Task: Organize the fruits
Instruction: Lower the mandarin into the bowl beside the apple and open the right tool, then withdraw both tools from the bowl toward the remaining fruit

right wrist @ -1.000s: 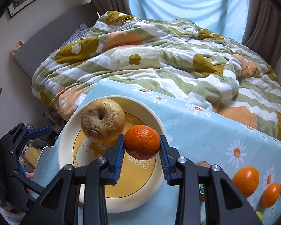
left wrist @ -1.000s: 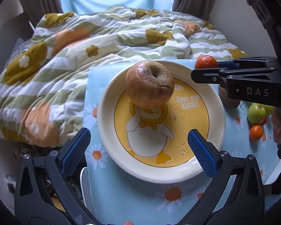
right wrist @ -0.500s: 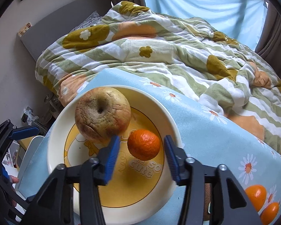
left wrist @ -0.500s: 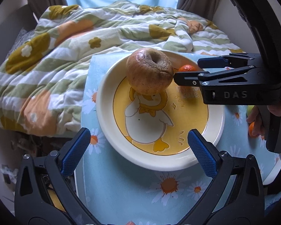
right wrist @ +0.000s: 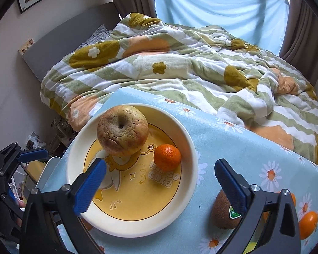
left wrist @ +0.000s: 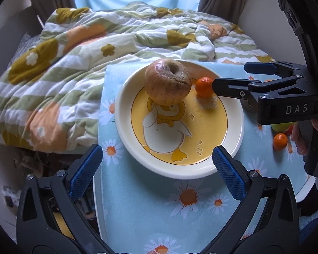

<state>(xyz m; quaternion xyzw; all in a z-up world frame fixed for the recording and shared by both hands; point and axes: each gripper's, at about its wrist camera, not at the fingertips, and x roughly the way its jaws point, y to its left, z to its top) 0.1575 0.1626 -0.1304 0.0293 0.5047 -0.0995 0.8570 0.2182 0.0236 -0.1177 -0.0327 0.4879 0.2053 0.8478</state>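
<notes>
A daisy-printed blue tablecloth (right wrist: 233, 148) meets a rumpled striped floral quilt (right wrist: 180, 67). On my glossy cream duck plate (right wrist: 188, 148) sit a wrinkled brown apple (right wrist: 122, 133) and a dimpled small mandarin (right wrist: 167, 157). Both my left gripper (left wrist: 156, 165) and right gripper (right wrist: 160, 182) gape wide, holding nothing.

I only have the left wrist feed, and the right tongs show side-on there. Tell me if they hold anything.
Observer: Nothing. The right tongs are open. The mandarin sits on the plate ahead of them, clear of both pads.
Operator: Say what the tongs hide from me on the cloth.
Observer: A kiwi with a green sticker. It lies on the cloth just off the plate's right rim, partly behind the right pad.
</notes>
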